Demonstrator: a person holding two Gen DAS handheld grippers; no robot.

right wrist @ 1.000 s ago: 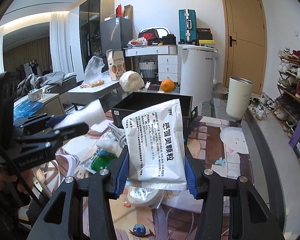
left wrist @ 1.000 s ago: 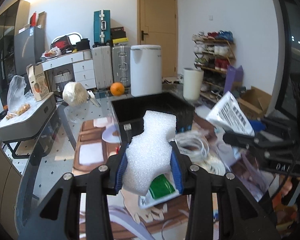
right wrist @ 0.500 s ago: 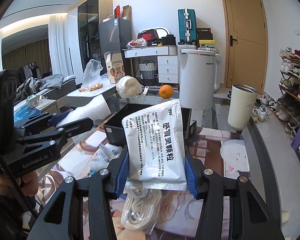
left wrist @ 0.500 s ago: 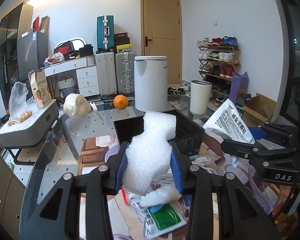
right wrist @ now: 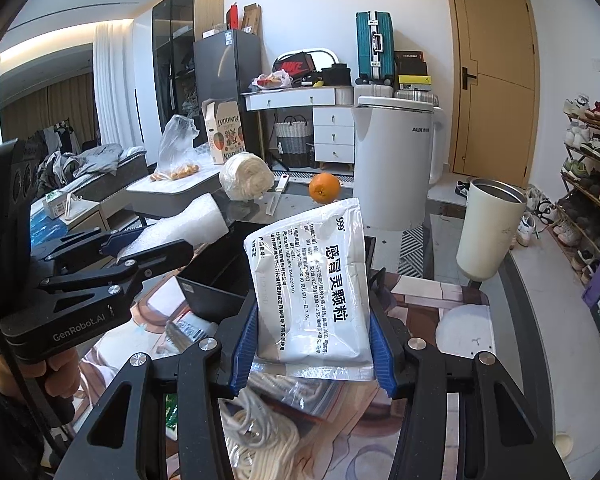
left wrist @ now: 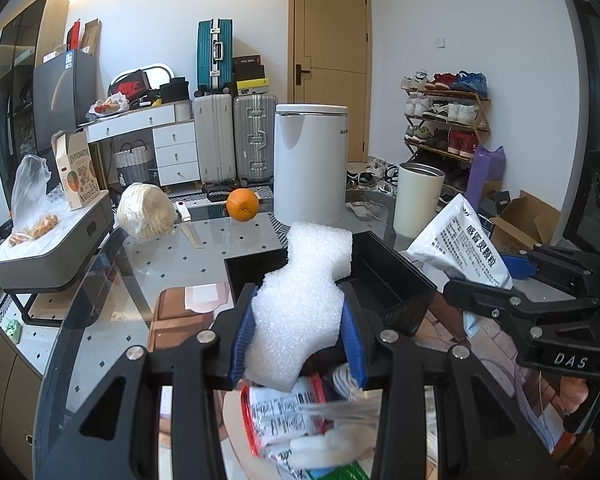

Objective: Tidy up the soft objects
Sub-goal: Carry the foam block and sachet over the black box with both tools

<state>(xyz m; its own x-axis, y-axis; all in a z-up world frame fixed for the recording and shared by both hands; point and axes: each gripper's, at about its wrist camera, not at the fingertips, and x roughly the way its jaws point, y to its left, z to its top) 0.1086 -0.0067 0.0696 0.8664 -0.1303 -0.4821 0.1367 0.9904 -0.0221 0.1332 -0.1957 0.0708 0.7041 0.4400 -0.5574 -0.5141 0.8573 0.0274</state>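
Left tool [left wrist: 298, 338]: pads clamped on white foam piece [left wrist: 304, 304], held above the bench [left wrist: 100, 304] beside black bin [left wrist: 384, 280]. Right tool [right wrist: 312, 350]: clamped on white sachet [right wrist: 312, 284], held upright above coiled cord [right wrist: 256, 440].

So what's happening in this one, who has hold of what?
A person holds a gripper in each hand above a cluttered glass table. The left gripper is shut on a white foam piece; the right gripper is shut on a white medicine sachet. Both are held up near the open black bin, with neither item in it yet. More packets and a coiled white cord lie below.
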